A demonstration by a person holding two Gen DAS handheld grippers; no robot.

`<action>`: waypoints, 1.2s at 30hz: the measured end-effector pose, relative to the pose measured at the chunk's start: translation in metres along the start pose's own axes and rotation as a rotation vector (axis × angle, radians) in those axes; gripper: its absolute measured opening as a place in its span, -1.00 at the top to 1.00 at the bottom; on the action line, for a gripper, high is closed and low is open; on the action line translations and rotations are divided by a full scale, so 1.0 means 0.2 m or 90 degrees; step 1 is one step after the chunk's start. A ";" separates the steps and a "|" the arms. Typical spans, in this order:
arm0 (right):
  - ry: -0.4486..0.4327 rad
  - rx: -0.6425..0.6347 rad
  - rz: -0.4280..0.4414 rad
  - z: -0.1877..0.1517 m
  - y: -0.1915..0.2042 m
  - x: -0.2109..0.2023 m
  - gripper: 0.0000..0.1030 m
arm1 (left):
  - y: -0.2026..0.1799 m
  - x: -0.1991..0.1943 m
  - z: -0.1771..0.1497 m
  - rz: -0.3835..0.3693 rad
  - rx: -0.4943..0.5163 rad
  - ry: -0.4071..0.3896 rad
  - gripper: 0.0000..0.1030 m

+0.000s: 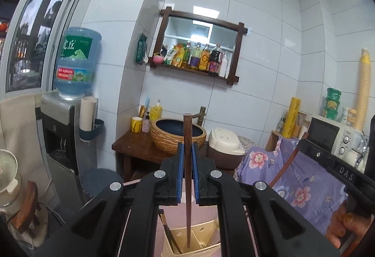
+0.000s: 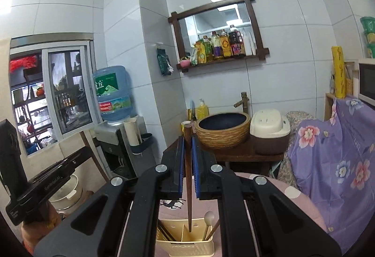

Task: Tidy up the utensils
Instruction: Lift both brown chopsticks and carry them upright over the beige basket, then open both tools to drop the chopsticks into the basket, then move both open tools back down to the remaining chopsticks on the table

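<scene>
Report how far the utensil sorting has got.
Done: the holder already has chopsticks in its left slot and a wooden spoon on the right. In hand: the left gripper and right gripper each clamp one chopstick upright, tip lowered into the middle slot. Left: release both. Whether more utensils wait on the table cannot be told.

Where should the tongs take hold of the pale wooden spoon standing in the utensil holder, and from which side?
Grip the wooden spoon just under its round head, coming straight down from above. It stands handle-down and leaning in the right compartment of the cream holder, so only its top is free. Both tongs, left and right, each already hold a chopstick.
</scene>
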State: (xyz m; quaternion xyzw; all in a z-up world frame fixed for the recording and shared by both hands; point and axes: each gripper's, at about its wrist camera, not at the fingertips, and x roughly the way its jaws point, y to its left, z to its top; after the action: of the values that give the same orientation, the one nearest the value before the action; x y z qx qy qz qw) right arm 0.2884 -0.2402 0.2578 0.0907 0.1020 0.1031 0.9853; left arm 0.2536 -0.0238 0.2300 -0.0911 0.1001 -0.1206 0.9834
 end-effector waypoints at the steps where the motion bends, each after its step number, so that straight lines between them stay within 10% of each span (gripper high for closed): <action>1: 0.010 0.001 -0.008 -0.05 -0.01 0.05 0.85 | 0.01 0.03 -0.03 0.004 -0.003 0.006 0.85; 12: 0.110 -0.011 -0.038 -0.52 -0.03 0.34 0.85 | 0.12 0.23 -0.47 0.037 -0.021 0.109 0.85; 23: 0.092 -0.027 -0.060 -0.57 -0.04 0.30 0.83 | 0.15 0.27 -0.58 0.018 -0.036 0.151 0.82; 27: 0.070 -0.035 -0.062 -0.58 -0.04 0.24 0.17 | 0.14 0.21 -0.59 0.020 -0.027 0.140 0.13; 36: 0.087 -0.063 -0.060 -0.72 -0.02 0.02 -0.04 | 0.13 0.05 -0.76 0.034 0.021 0.189 -0.26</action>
State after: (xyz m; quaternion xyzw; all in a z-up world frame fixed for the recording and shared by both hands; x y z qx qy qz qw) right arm 0.2613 -0.2195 0.1170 0.0299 0.1676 0.0678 0.9831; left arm 0.2351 -0.0250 0.0772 -0.0533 0.2448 -0.1082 0.9620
